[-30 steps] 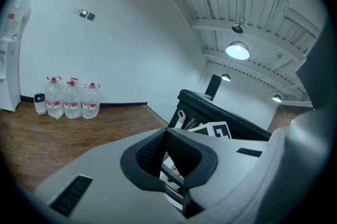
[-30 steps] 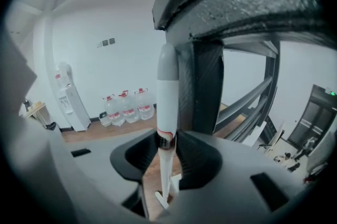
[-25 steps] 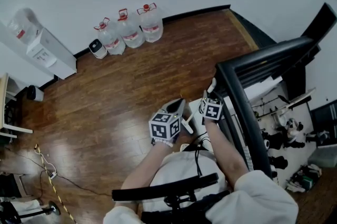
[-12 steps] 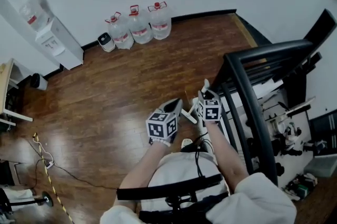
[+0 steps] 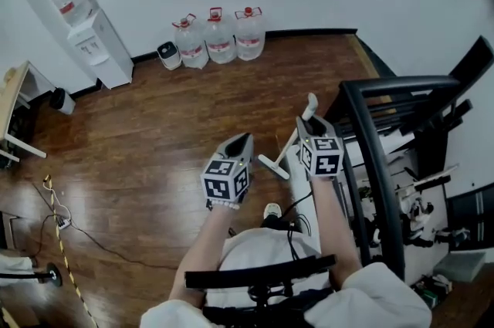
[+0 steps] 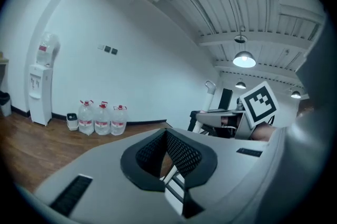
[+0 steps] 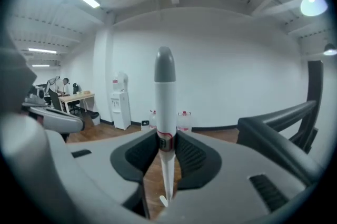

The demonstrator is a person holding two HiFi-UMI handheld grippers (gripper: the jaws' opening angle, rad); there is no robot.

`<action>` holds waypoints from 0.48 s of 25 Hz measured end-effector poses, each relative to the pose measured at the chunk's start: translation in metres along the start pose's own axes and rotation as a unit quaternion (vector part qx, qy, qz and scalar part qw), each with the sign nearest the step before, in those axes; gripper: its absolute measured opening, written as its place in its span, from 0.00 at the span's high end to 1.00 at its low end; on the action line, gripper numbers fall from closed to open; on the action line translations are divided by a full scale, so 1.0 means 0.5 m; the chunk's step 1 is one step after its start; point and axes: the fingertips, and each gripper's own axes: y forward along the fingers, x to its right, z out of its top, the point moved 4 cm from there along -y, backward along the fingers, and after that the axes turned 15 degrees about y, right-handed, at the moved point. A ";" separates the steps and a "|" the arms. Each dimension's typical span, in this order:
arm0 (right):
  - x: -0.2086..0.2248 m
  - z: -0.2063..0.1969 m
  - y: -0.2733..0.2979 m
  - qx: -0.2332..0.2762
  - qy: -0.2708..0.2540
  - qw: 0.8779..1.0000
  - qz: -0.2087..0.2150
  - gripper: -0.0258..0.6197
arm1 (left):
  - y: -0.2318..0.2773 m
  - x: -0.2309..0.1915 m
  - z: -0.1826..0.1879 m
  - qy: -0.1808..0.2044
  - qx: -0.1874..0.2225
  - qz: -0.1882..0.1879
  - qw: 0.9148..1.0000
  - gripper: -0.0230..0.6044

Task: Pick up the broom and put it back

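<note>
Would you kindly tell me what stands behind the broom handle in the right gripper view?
Two water bottles flank it against the white wall; the broom handle, clamped in the right tool, covers the third.

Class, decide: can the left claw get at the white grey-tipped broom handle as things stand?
Probably yes: the left claw hangs shut and empty beside the white grey-tipped broom handle held by the right claw, nothing between.

Head view: right gripper (image 5: 306, 126) covers mid bit of broom (image 5: 311, 103) shaft; desk (image 5: 15, 99) cut off at L edge. Right gripper view: person (image 7: 66, 84) at far desk too small to make out, basically a speck.
</note>
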 end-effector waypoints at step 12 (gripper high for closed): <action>-0.101 0.031 -0.077 0.040 -0.004 0.999 0.017 0.77 | -0.104 -0.038 -0.005 -0.027 0.026 0.036 0.999 0.97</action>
